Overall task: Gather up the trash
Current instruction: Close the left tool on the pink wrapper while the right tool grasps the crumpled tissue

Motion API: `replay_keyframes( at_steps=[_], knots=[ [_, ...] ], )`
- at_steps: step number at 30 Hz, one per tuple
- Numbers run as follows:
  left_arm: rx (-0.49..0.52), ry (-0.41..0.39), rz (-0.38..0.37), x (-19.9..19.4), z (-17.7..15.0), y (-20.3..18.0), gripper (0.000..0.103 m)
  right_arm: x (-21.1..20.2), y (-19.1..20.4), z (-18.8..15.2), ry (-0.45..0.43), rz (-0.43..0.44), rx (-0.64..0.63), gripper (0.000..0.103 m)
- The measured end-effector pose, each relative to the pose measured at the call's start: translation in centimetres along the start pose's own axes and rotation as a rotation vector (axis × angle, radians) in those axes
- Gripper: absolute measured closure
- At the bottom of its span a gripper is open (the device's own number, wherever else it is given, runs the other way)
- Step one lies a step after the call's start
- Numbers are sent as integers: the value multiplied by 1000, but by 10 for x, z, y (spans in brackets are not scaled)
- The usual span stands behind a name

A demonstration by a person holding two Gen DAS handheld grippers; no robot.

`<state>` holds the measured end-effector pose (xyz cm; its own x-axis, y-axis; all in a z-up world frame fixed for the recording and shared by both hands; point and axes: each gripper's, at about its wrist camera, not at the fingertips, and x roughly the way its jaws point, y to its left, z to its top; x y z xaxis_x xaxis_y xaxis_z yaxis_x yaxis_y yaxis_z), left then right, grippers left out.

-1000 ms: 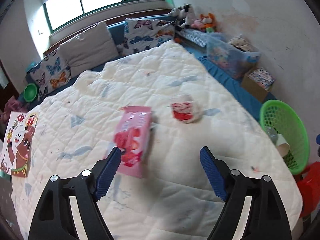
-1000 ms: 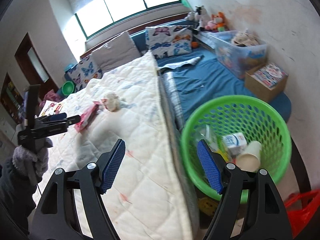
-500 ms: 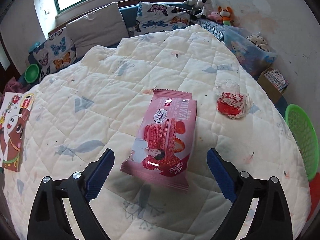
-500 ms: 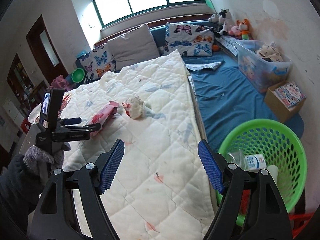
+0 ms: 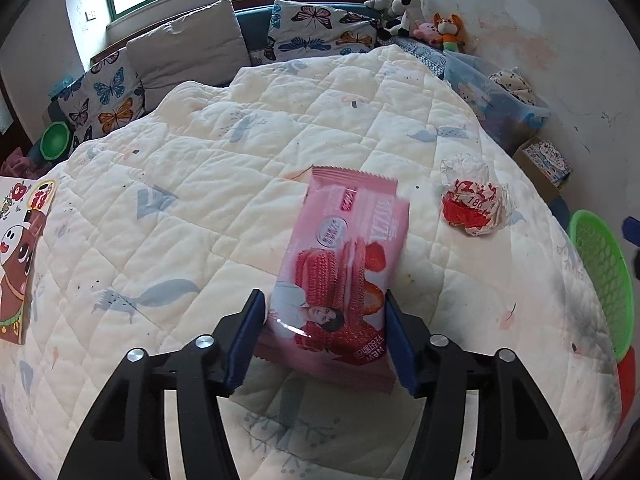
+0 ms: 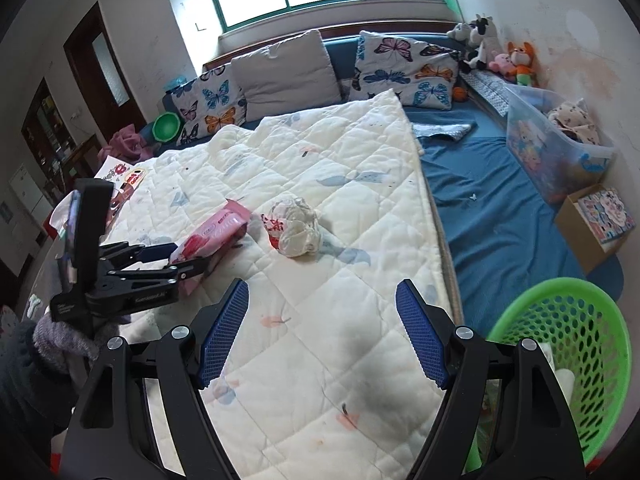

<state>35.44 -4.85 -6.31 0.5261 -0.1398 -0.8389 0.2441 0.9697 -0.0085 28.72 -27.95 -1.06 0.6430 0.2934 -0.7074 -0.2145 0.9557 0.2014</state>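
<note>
My left gripper (image 5: 322,334) is shut on the near end of a pink snack packet (image 5: 344,264), which tilts up off the white quilt (image 5: 200,208). The packet (image 6: 212,236) and the left gripper (image 6: 176,258) also show in the right wrist view. A crumpled red and white wrapper (image 5: 474,204) lies on the quilt to the right of the packet; it also shows in the right wrist view (image 6: 294,226). My right gripper (image 6: 320,336) is open and empty above the quilt's near right part. A green trash basket (image 6: 568,360) stands on the floor at the right, also seen in the left wrist view (image 5: 604,276).
Pillows (image 6: 280,68) line the far end under the window. A blue mat (image 6: 492,208) lies right of the quilt, with a clear storage bin (image 6: 552,144) and a cardboard box (image 6: 600,220) by the wall. A picture book (image 5: 20,260) lies at the quilt's left edge.
My left gripper has closed on the pink packet and lifted its near end. My right gripper has swung left from the basket toward the quilt and stays open.
</note>
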Motion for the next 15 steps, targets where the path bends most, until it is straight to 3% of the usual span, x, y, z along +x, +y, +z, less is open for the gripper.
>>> replay_keyframes(
  at_steps=[15],
  knots=[
    [-60,-98,6,-55,-4,34,54,86,31,22,53,21,-36,34]
  ],
)
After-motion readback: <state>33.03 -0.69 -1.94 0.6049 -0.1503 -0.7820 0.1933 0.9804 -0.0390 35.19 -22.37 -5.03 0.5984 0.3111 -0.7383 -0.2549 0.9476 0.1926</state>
